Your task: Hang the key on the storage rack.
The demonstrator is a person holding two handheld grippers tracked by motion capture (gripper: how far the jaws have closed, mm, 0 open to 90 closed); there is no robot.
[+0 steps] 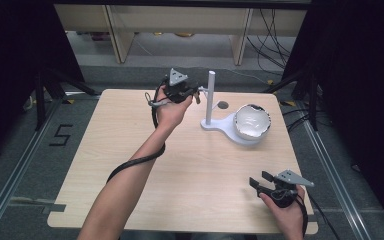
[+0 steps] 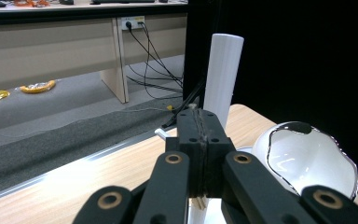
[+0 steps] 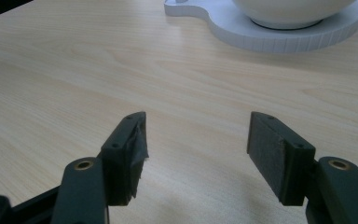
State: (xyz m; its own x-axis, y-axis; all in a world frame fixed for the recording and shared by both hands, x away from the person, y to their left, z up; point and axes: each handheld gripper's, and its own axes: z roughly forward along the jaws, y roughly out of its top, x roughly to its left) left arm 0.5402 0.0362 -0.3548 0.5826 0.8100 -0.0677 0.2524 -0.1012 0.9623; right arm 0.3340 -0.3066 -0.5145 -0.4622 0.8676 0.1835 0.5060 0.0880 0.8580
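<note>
Between the pressed-together fingers of the left gripper (image 2: 200, 140) there is at most something very thin; a pale sliver shows at the seam, but I cannot tell what it is. Just beyond those fingertips rises the white upright plastic post (image 2: 222, 77), with a small peg sticking out of it toward the gripper. Right of the post, on the same flat white stand base (image 1: 219, 125), sits the glossy white ceramic bowl with a dark wavy rim (image 1: 252, 121). It looks rigid, smooth, slippery and breakable, so gripping the rim wall squarely seems wisest. Well apart, the right gripper (image 3: 196, 140) hovers spread wide over bare light wooden table (image 3: 74, 70).
</note>
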